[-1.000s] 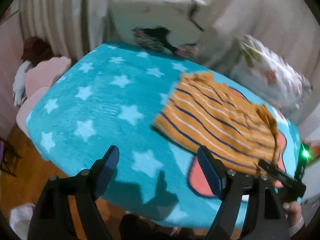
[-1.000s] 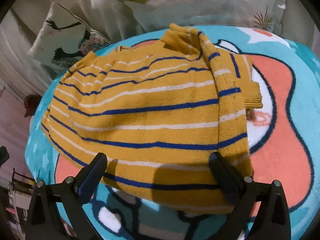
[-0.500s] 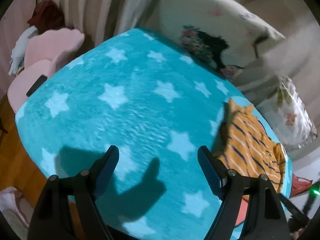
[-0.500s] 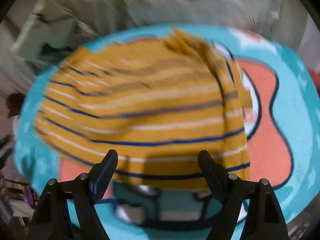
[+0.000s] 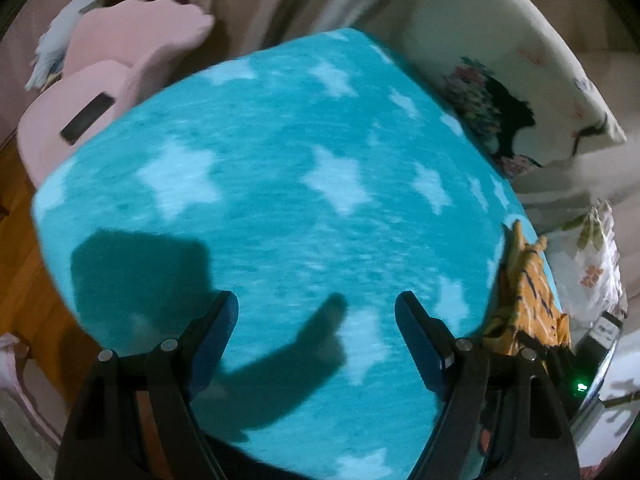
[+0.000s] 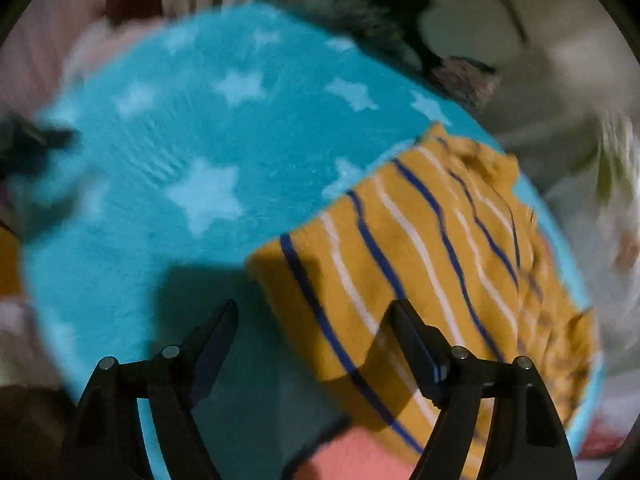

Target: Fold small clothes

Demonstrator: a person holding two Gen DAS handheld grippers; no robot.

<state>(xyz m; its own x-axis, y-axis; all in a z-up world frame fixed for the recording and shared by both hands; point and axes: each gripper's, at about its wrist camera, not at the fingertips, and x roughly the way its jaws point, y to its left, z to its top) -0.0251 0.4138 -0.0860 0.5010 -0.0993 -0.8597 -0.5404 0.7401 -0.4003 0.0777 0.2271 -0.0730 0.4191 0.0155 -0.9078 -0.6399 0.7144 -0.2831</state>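
My left jaws (image 5: 316,332) stand apart over the bare teal star-patterned fleece blanket (image 5: 280,200). My right jaws (image 6: 314,336) are closing, empty, above the mustard knit sweater with blue and white stripes (image 6: 420,256), flat for folding.

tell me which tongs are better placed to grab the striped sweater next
Right, probably. The right tongs, closing but empty, hang over the near edge of the striped sweater. The left tongs face bare blue blanket, sweater far off.
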